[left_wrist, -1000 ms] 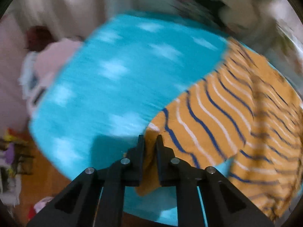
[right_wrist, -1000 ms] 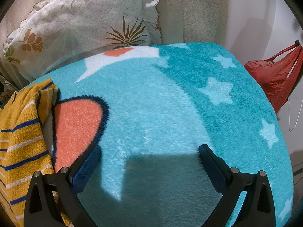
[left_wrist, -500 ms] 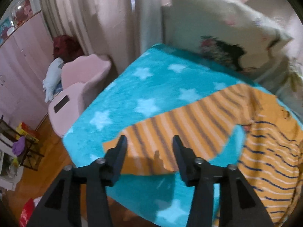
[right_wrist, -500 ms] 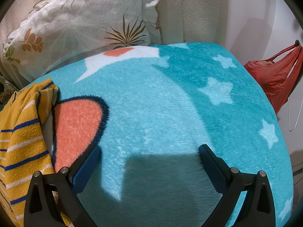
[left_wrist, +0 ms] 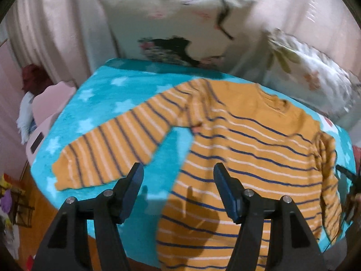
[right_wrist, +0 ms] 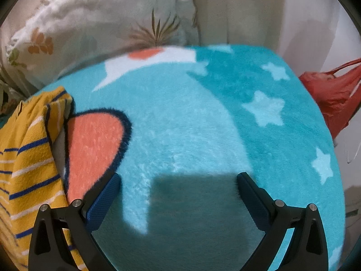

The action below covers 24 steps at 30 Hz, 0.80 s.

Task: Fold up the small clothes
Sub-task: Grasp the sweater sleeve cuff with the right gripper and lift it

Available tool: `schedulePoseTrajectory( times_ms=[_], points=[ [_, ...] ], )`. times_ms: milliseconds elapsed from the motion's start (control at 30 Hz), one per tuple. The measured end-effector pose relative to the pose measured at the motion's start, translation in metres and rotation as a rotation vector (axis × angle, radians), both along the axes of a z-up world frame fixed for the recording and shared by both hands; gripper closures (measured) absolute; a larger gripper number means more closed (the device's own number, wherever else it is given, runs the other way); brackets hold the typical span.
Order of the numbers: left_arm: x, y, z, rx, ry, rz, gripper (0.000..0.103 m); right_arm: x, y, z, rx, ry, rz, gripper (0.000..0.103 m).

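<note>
A yellow sweater [left_wrist: 243, 149] with navy and white stripes lies flat on the turquoise star blanket [left_wrist: 106, 94], one sleeve [left_wrist: 108, 153] stretched out to the left. My left gripper [left_wrist: 178, 176] hangs above the sweater's lower left part, its jaws opening with nothing between them. In the right wrist view the sweater's bunched right edge [right_wrist: 29, 158] lies at the far left. My right gripper [right_wrist: 178, 185] hovers over bare blanket [right_wrist: 203, 124], its wide jaws closing slightly on nothing.
Two printed pillows [left_wrist: 176, 29] [right_wrist: 90, 29] lean against the curtain at the back. A pink chair [left_wrist: 45, 113] stands left of the bed over wooden floor. A red plastic bag [right_wrist: 331, 94] hangs at the right.
My left gripper let go of the sleeve's cuff, opened, and pulled up and back to the right, so the whole sweater shows. The right gripper's jaws narrowed a little.
</note>
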<state>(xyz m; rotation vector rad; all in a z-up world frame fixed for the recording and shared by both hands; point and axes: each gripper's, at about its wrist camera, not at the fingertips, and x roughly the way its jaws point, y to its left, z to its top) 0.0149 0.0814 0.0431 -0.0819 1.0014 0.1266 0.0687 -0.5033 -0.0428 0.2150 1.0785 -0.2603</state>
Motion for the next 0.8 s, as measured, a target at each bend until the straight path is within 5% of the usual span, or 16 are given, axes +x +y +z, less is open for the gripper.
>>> schedulePoseTrajectory(
  times_ms=[67, 200, 300, 433, 633, 667, 700, 800],
  points=[
    [-0.002, -0.012, -0.002, -0.008, 0.0, -0.022, 0.04, -0.006, -0.006, 0.024, 0.061, -0.031, -0.054, 0.019],
    [-0.003, -0.029, -0.008, -0.016, 0.01, -0.053, 0.04, -0.006, 0.01, 0.074, 0.149, -0.262, -0.008, 0.018],
    [-0.006, -0.039, -0.012, -0.03, 0.02, -0.069, 0.04, 0.026, 0.028, 0.077, 0.299, -0.236, 0.108, 0.018],
    [-0.014, -0.049, -0.014, -0.019, 0.032, -0.082, 0.04, 0.087, 0.066, 0.042, 0.184, -0.106, 0.222, 0.018],
    [-0.024, -0.05, -0.026, 0.002, 0.073, -0.053, 0.039, 0.132, 0.089, 0.017, 0.315, -0.039, 0.29, 0.022],
    [-0.025, -0.048, -0.028, -0.001, 0.081, -0.043, 0.039, 0.133, 0.091, 0.015, 0.351, -0.02, 0.309, 0.043],
    [-0.027, -0.046, -0.03, -0.005, 0.085, -0.035, 0.039, 0.137, 0.097, 0.01, 0.383, 0.006, 0.338, 0.081],
    [-0.028, -0.04, -0.035, -0.008, 0.098, 0.0, 0.039, 0.148, 0.117, 0.013, 0.32, 0.025, 0.394, 0.094]
  ],
)
